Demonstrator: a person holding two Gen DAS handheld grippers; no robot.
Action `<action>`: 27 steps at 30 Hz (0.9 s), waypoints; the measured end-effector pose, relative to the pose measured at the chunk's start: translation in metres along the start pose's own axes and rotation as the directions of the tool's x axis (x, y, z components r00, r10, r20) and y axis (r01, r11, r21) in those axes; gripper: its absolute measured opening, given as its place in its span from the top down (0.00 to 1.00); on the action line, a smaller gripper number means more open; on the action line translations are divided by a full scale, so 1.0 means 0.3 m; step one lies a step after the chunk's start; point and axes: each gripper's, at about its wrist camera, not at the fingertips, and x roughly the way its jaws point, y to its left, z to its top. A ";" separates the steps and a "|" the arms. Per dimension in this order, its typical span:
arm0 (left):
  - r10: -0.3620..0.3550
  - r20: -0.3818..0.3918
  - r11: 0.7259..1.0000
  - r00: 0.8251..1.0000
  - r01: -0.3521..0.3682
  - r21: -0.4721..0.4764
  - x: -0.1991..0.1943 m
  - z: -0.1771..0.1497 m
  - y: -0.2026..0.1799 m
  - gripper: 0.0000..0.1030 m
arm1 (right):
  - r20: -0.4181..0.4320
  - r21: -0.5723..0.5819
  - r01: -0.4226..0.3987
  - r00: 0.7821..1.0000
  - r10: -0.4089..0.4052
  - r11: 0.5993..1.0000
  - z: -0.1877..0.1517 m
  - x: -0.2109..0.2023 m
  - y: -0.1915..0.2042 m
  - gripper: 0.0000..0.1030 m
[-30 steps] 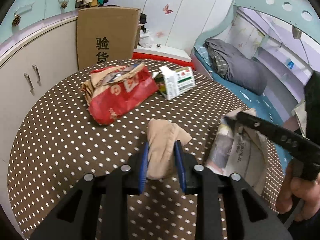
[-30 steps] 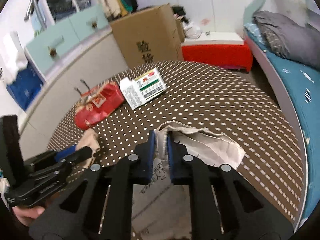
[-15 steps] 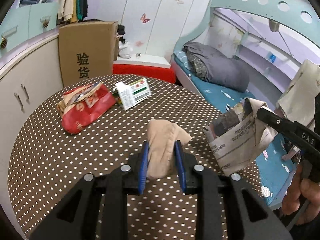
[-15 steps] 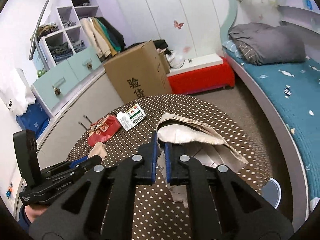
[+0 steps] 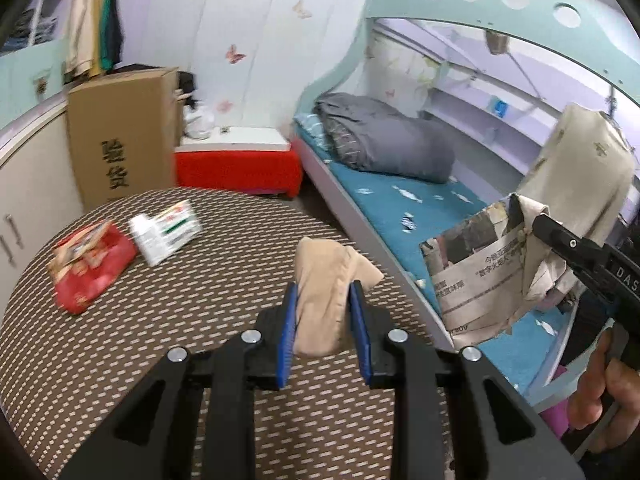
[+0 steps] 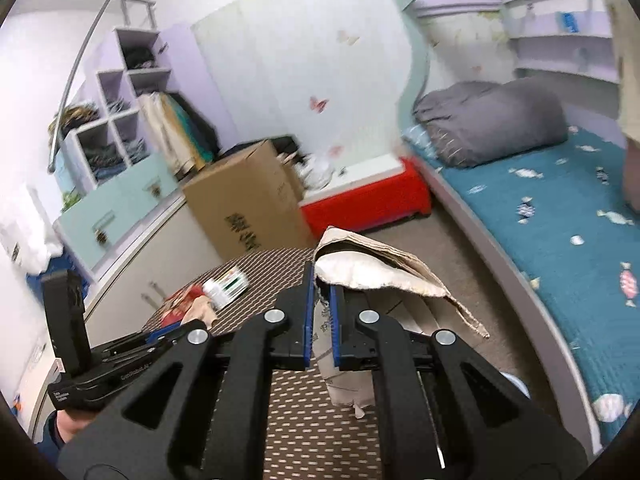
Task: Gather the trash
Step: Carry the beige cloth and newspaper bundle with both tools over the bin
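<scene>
Between the blue pads of the left gripper (image 5: 323, 308), seen from the left wrist, sits one crumpled beige cloth wad (image 5: 327, 292), clamped and lifted above the brown dotted round bench (image 5: 120, 360). Two items lie on it: one red snack bag (image 5: 90, 268) and one white-green carton (image 5: 166, 230), farther off than a second ago. One creased newspaper bundle (image 5: 492, 264) hangs from the right gripper (image 5: 538, 226).

From the right wrist, the right gripper (image 6: 321, 312) pinches that newspaper (image 6: 372, 270) tight, now raised off the bench (image 6: 312, 432).
</scene>
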 end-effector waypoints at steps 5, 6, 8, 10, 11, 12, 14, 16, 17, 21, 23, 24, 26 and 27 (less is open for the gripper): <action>-0.066 -0.032 0.993 0.997 0.069 0.098 0.082 0.015 -0.187 0.76 | 0.013 0.045 0.077 0.997 -0.078 0.996 0.008 -0.065 -0.131 0.93; -0.081 -0.046 0.990 0.996 0.086 0.109 0.105 0.014 -0.221 0.76 | 0.009 0.056 0.097 0.995 -0.098 0.994 0.002 -0.073 -0.164 0.93; -0.107 -0.070 0.985 0.992 0.116 0.131 0.147 0.008 -0.290 0.76 | -0.001 0.079 0.127 0.992 -0.127 0.989 -0.013 -0.084 -0.223 0.93; -0.127 -0.091 0.979 0.988 0.140 0.147 0.179 -0.001 -0.343 0.76 | -0.016 0.103 0.164 0.986 -0.163 0.981 -0.035 -0.087 -0.289 0.93; -0.139 -0.104 0.976 0.985 0.155 0.156 0.202 -0.007 -0.376 0.76 | -0.027 0.114 0.181 0.983 -0.179 0.977 -0.048 -0.083 -0.321 0.93; -0.148 -0.121 0.972 0.982 0.167 0.164 0.228 -0.016 -0.411 0.76 | -0.037 0.122 0.194 0.981 -0.191 0.973 -0.056 -0.080 -0.346 0.93; -0.158 -0.146 0.968 0.977 0.183 0.174 0.266 -0.031 -0.457 0.76 | -0.063 0.150 0.216 0.976 -0.208 0.965 -0.083 -0.067 -0.400 0.93; -0.168 -0.171 0.964 0.971 0.198 0.176 0.303 -0.046 -0.490 0.76 | -0.097 0.169 0.244 0.968 -0.230 0.955 -0.119 -0.044 -0.453 0.93; -0.172 -0.184 0.962 0.968 0.205 0.179 0.324 -0.055 -0.511 0.76 | -0.110 0.176 0.251 0.966 -0.235 0.952 -0.132 -0.035 -0.470 0.93; -0.171 -0.237 0.957 0.957 0.218 0.189 0.411 -0.090 -0.569 0.76 | -0.197 0.216 0.295 0.947 -0.255 0.931 -0.212 0.043 -0.579 0.93; -0.162 -0.265 0.956 0.951 0.217 0.195 0.455 -0.112 -0.592 0.76 | -0.241 0.238 0.307 0.938 -0.251 0.921 -0.255 0.091 -0.631 0.93; -0.157 -0.276 0.956 0.948 0.216 0.199 0.475 -0.123 -0.601 0.76 | -0.270 0.256 0.312 0.932 -0.242 0.915 -0.286 0.124 -0.666 0.93; -0.149 -0.297 0.955 0.943 0.216 0.205 0.513 -0.140 -0.617 0.76 | -0.316 0.281 0.331 0.918 -0.239 0.901 -0.333 0.177 -0.723 0.93; -0.146 -0.307 0.955 0.941 0.215 0.206 0.533 -0.142 -0.625 0.76 | -0.339 0.289 0.341 0.910 -0.237 0.895 -0.355 0.202 -0.743 0.93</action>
